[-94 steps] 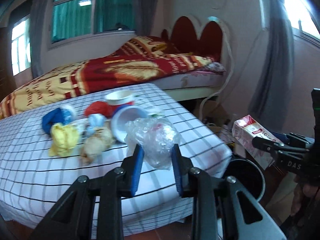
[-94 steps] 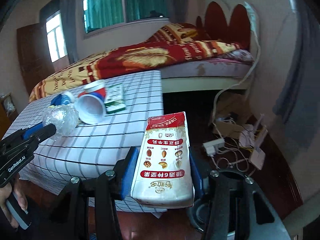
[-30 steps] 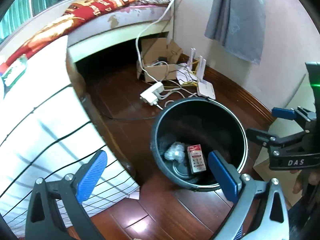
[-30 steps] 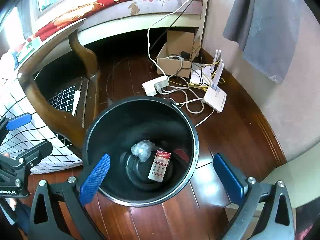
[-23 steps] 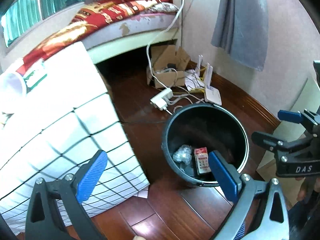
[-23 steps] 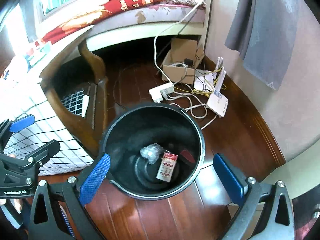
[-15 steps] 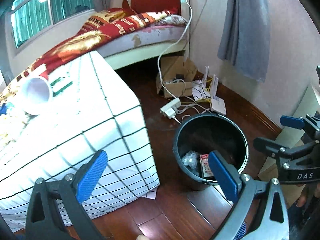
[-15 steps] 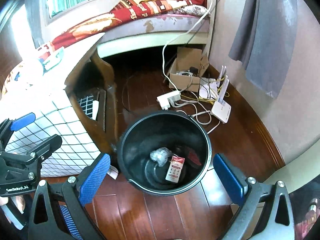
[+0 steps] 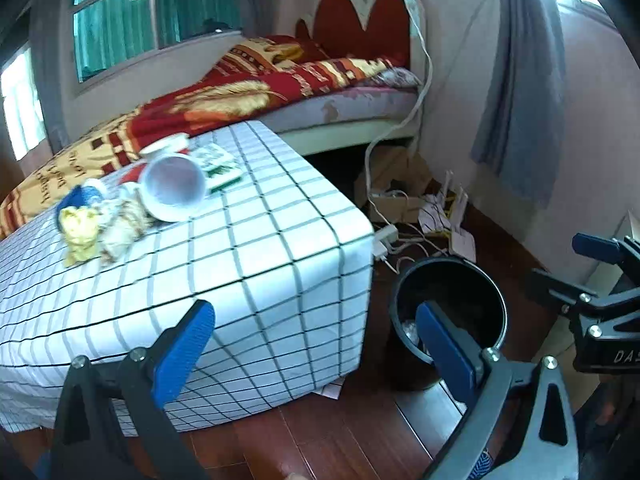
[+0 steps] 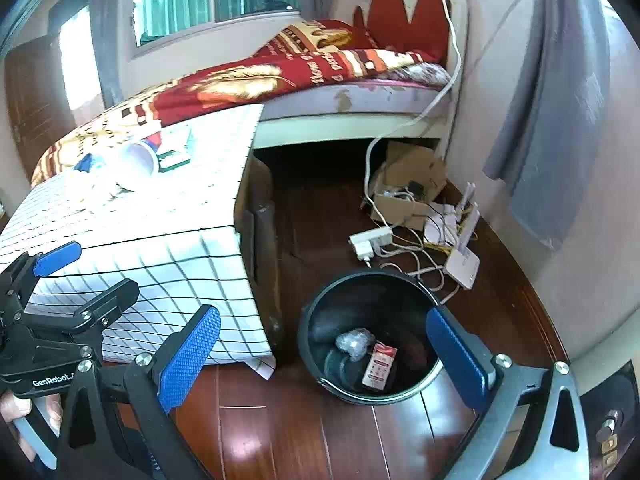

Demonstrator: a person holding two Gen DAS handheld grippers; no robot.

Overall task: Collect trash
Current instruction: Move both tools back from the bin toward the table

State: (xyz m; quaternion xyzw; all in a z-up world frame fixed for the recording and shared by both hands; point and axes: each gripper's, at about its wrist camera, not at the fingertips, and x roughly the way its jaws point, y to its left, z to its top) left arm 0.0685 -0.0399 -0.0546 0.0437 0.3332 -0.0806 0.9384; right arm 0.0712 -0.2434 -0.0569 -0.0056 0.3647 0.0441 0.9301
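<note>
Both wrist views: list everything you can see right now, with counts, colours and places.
Round black plastic bin: one, on the wood floor beside the table.
Crumpled clear plastic wrap: one, inside the bin.
Red-and-white carton: one, inside the bin, beside the wrap.
Checked white tablecloth: one, covering the table.
White paper cup: one, lying on its side on the table.
Green-and-white flat pack: one, beside the cup.
Yellow crumpled wad: one, at the table's left.
Blue crumpled wad: one, behind the yellow one.
White power strip: one, on the floor.
Left gripper: blue-padded jaws open, empty.
Right gripper: blue-padded jaws open, empty.
</note>
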